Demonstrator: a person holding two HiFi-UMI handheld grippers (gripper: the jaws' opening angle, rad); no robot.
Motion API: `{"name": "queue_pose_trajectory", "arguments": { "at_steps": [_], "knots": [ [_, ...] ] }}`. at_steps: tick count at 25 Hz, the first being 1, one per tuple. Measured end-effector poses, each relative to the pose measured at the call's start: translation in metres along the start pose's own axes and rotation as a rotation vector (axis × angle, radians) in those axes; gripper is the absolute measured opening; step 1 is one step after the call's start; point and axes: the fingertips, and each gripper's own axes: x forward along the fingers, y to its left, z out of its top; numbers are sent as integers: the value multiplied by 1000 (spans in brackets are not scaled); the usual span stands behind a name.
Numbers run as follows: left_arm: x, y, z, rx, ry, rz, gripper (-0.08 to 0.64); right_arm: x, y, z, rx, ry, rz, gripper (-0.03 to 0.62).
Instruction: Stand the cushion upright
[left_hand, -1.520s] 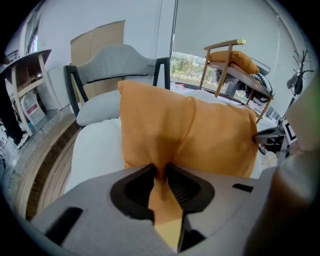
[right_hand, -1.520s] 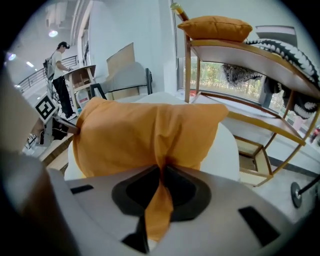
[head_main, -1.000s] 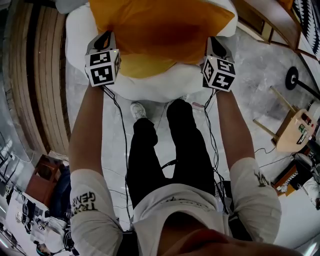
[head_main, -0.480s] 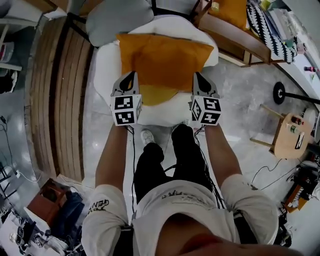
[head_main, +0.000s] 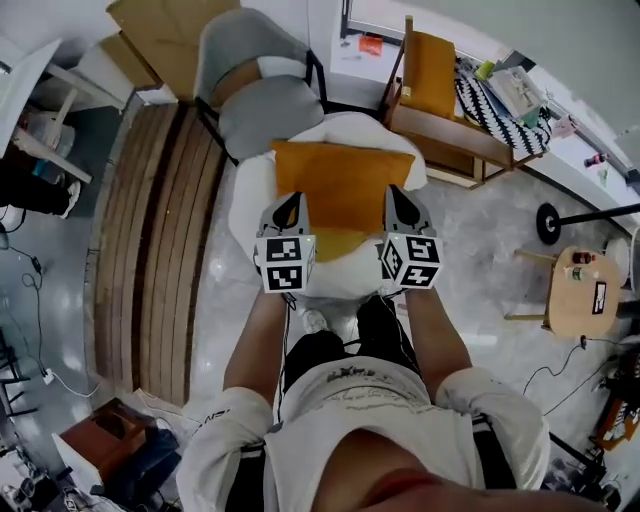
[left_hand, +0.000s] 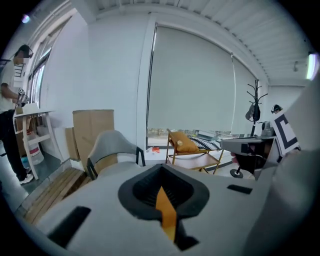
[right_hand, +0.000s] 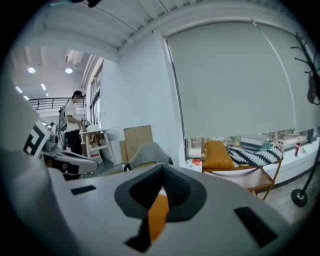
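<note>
Over the white seat (head_main: 247, 205), the orange cushion (head_main: 345, 185) lies straight ahead of both grippers, reaching away from them toward the grey chair (head_main: 262, 110). Its long axis runs side to side, spanning the gap between the two tools, so neither hand is nearer: each has one near corner. The left gripper (head_main: 289, 205) is clamped tight on the cushion's near left corner, and its own view shows a thin sliver of orange fabric pinched between the closed jaws. The right gripper (head_main: 398, 200) is closed the same way on the near right corner, with a wider fold of orange caught between its jaws. From here I judge that standing the cushion up turns on its far edge, which looks to sit on or just above the seat; which of the two I cannot tell.

The cushion is a plump, roughly square, mustard-orange pad of soft cloth. A paler, yellower strip sags between the two gripped corners.
</note>
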Motion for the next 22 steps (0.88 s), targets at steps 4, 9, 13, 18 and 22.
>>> {"name": "queue_pose_trajectory", "arguments": {
  "at_steps": [4, 9, 13, 18, 22],
  "knots": [
    [-36, -13, 45, 36, -52, -8, 20, -35, 8, 56, -14, -88, -23, 28],
    [-81, -29, 103, 50, -150, -23, 20, -77, 17, 110, -2, -177, -40, 28],
    [-113, -44, 133, 65, -200, -44, 20, -110, 29, 138, -38, -218, -37, 26],
    [-138, -50, 157, 77, -244, -69, 20, -135, 31, 154, -32, -254, -53, 26],
    [-147, -52, 166, 88, -262, -77, 20, -145, 26, 159, -7, -266, -68, 26]
  ]
}}
